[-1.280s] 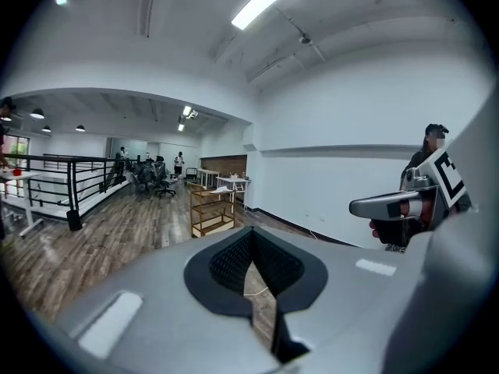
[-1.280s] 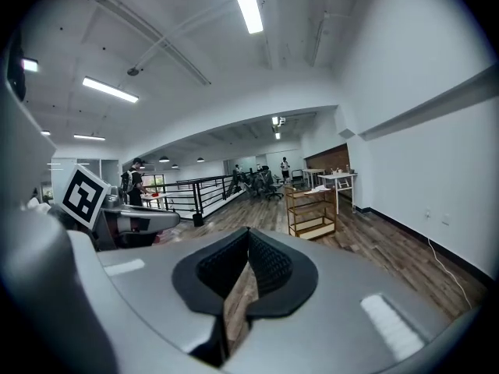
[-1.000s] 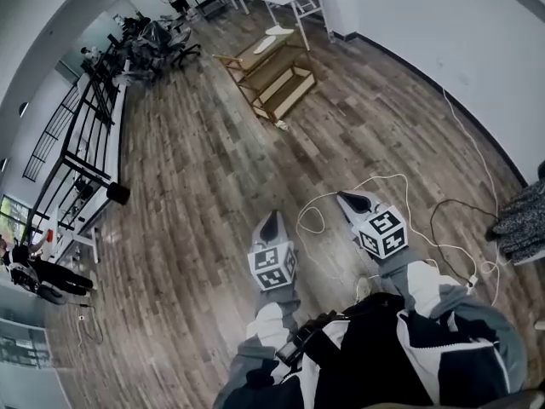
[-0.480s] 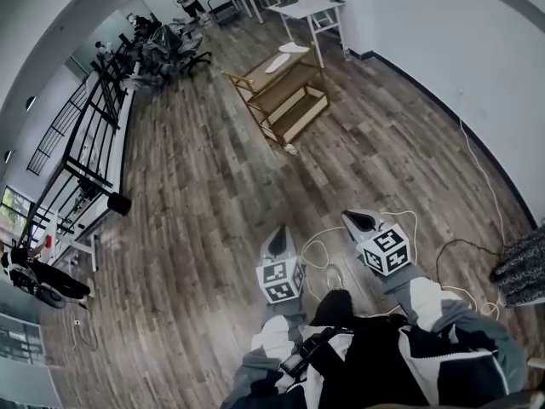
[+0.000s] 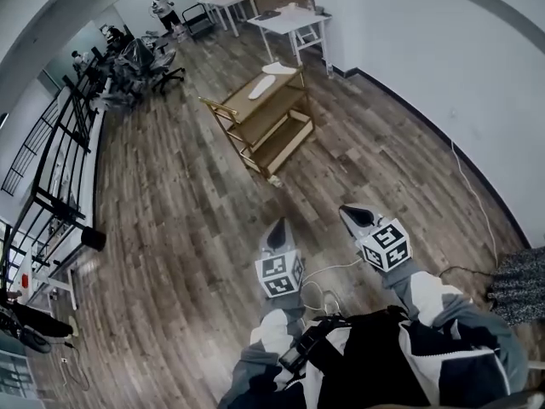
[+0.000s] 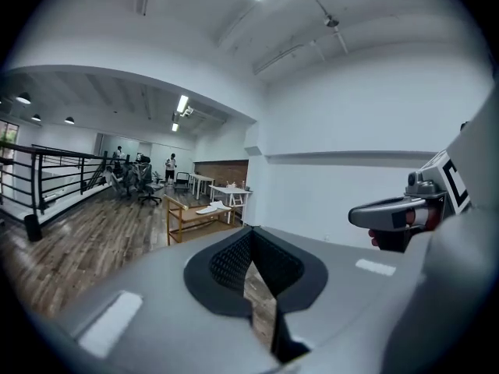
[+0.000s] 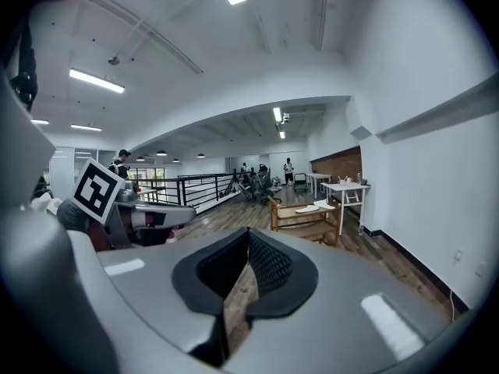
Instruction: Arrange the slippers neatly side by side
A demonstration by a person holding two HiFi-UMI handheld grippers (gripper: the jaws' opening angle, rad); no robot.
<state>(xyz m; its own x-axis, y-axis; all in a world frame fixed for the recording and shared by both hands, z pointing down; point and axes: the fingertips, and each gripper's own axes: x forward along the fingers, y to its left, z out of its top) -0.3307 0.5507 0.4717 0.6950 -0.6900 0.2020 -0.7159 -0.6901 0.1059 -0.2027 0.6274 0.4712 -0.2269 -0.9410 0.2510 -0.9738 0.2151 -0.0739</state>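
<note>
From the head view, the left gripper (image 5: 275,227) and the right gripper (image 5: 351,215) are held out side by side over the wood floor (image 5: 187,203). Both point toward a low wood shelf (image 5: 255,122) that stands well ahead of them. One pale slipper (image 5: 277,68) lies on top of the shelf. A small white thing (image 5: 274,180) lies on the floor at the near corner of the shelf; it is too small to tell what it is. A white table (image 5: 294,20) stands past the shelf, near the white wall (image 5: 426,49). A thin cable (image 5: 322,281) curls on the floor close to the person. A black railing (image 5: 51,169) runs along the left side.

In the left gripper view, the left gripper (image 6: 251,232) has its jaws pressed together, with nothing between them. Only a thin strip of floor shows through the gap lower down. The right gripper (image 6: 390,213) is at the right edge. Far ahead stands the shelf (image 6: 187,220) with the slipper (image 6: 209,209) on top, and the table (image 6: 230,193) is behind it.

In the right gripper view, the right gripper (image 7: 248,236) also has its jaws together and holds nothing. The left gripper (image 7: 144,216) is at the left. The shelf (image 7: 304,216) stands far ahead with the slipper (image 7: 306,208) on top, and the table (image 7: 347,189) is next to it by the wall.
</note>
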